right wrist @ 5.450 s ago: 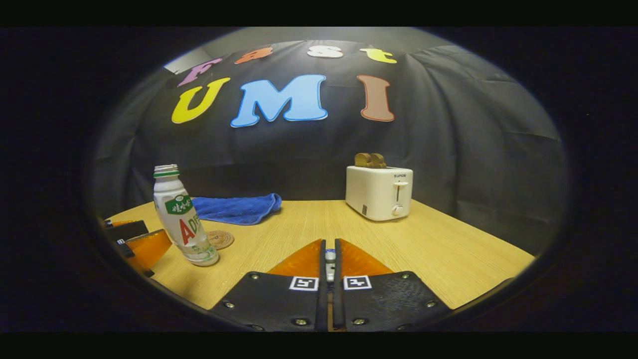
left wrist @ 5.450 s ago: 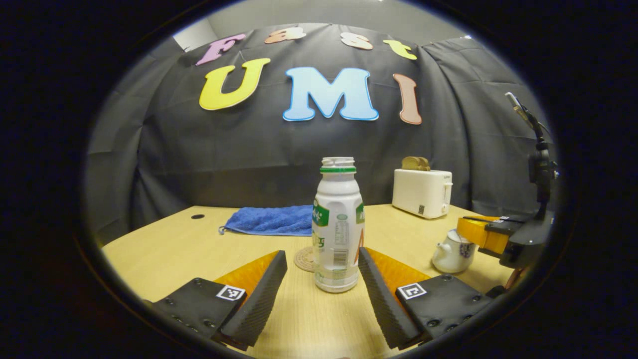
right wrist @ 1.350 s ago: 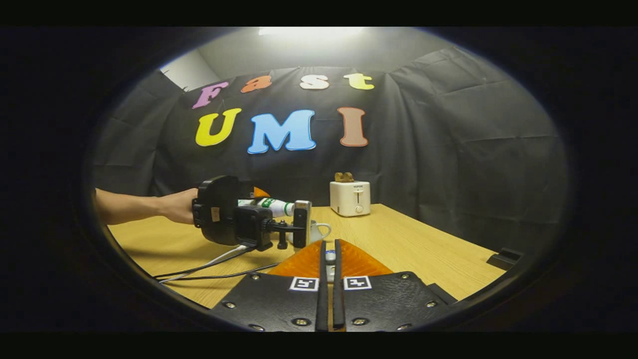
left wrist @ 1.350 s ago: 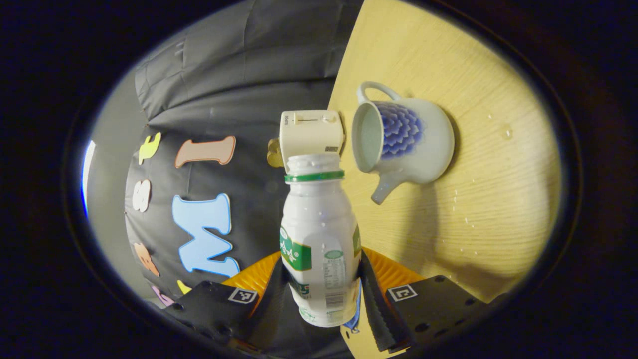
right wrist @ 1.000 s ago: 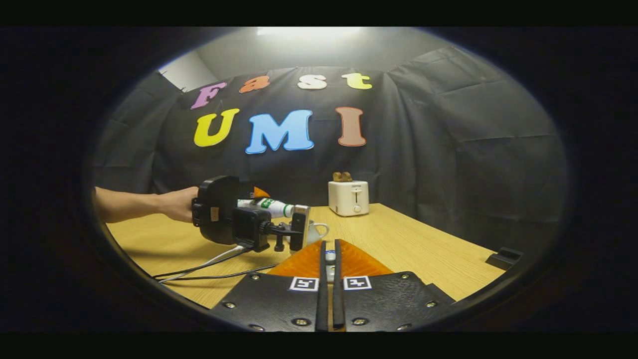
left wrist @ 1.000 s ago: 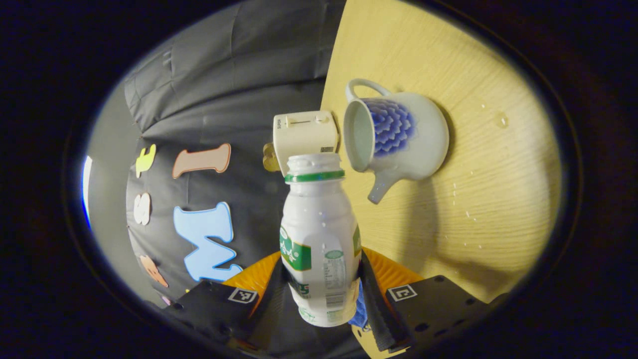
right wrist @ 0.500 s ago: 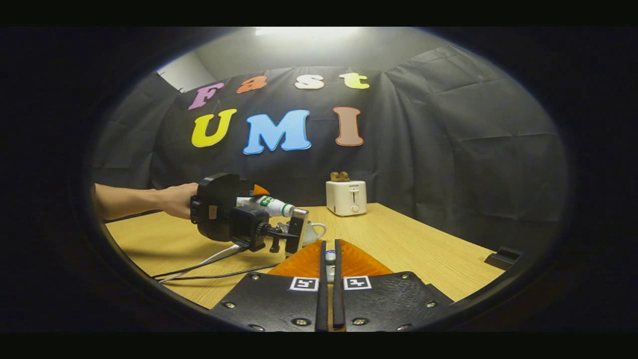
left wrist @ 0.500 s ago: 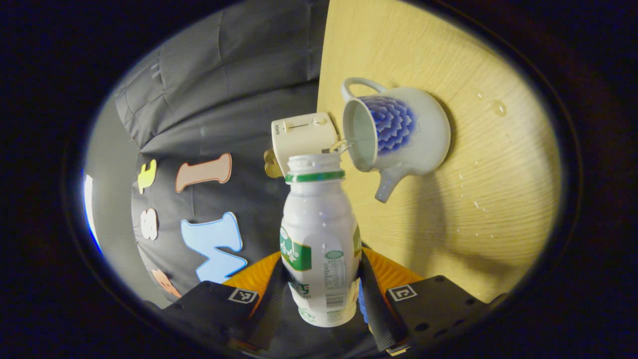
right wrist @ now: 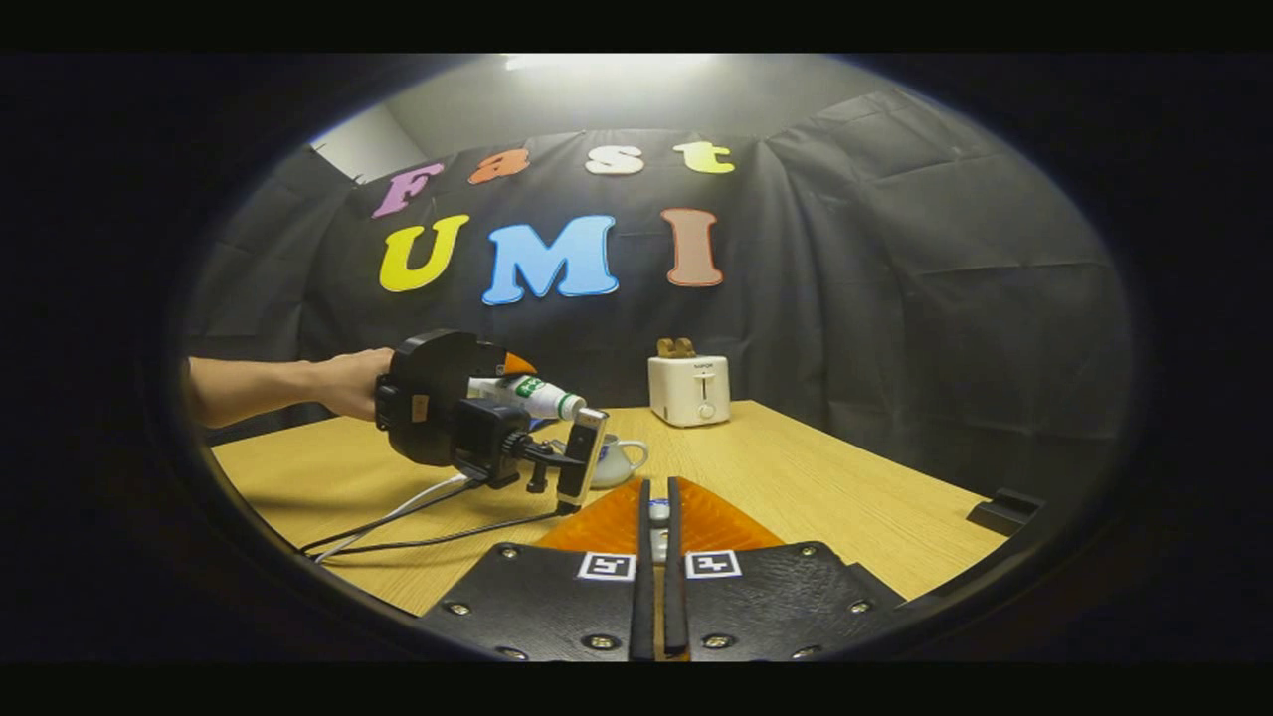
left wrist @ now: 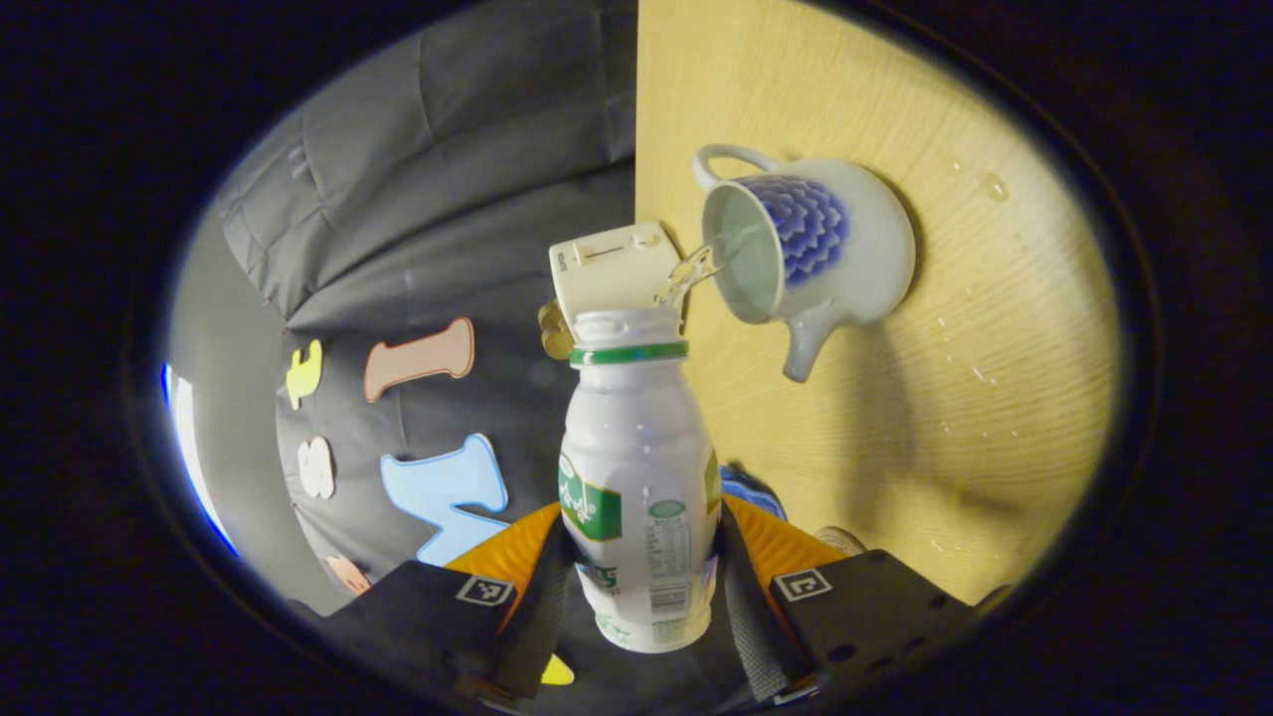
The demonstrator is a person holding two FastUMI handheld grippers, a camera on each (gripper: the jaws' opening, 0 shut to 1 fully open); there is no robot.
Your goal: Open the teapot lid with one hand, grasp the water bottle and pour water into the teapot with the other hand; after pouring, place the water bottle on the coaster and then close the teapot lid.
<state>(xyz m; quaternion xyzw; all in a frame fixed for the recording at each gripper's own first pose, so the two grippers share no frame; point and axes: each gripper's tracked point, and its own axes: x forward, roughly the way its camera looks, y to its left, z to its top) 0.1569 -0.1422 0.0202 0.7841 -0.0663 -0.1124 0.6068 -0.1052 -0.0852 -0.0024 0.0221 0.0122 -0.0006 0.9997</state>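
My left gripper (left wrist: 644, 542) is shut on a white water bottle (left wrist: 636, 467) with a green neck ring, held tipped on its side. A thin stream of water (left wrist: 696, 268) runs from its open mouth into the lidless white and blue teapot (left wrist: 845, 249) on the wooden table (left wrist: 945, 418). In the right gripper view a hand holds that gripper (right wrist: 448, 408) and the bottle (right wrist: 527, 395) above the teapot (right wrist: 615, 459). My right gripper (right wrist: 656, 489) is shut on the teapot lid, of which a small knob (right wrist: 657, 511) shows between the fingers, held off to the side of the pot.
A white toaster (right wrist: 688, 388) with bread in it stands at the back of the table (right wrist: 816, 487). Cables (right wrist: 418, 522) trail from the left gripper across the wood. Water drops (left wrist: 980, 373) dot the table near the teapot. A round coaster (left wrist: 845, 540) and blue towel (left wrist: 751, 485) peek beside the left fingers.
The bottle has tipped further over the teapot, and water now streams from its mouth into the pot. The right gripper has stayed where it was with the lid.
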